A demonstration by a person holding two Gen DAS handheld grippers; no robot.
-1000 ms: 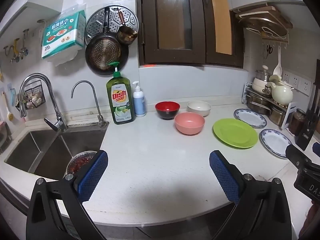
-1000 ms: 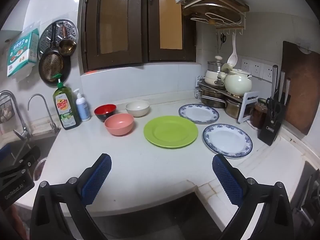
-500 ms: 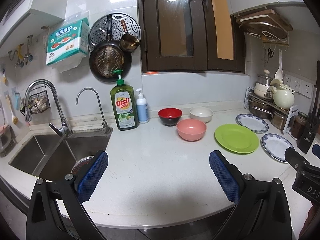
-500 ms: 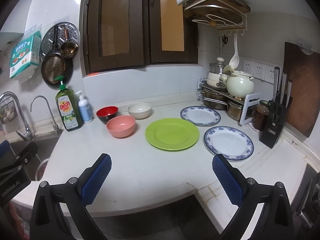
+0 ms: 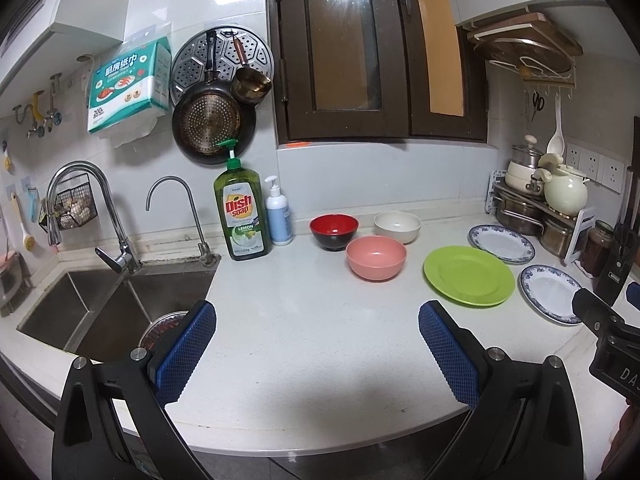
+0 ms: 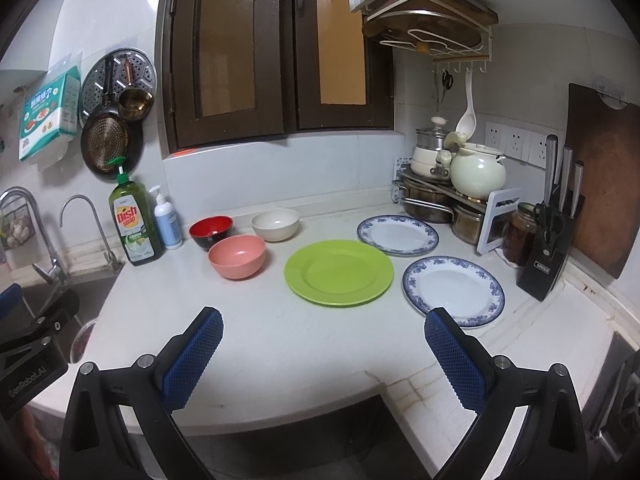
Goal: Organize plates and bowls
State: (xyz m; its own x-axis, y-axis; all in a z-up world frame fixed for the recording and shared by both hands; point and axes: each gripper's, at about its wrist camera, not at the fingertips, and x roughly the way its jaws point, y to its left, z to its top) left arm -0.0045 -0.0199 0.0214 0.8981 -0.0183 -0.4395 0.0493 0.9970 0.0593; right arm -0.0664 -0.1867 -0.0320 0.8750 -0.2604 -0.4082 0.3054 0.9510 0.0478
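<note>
- While I hold both tools above the near edge of the table, my left gripper and right gripper have their jaws spread wide, grasping nothing.
- The red bowl, white bowl and pink bowl cluster near the soap bottle.
- The green plate lies just right of them, with two blue-rimmed plates beside it.
</note>
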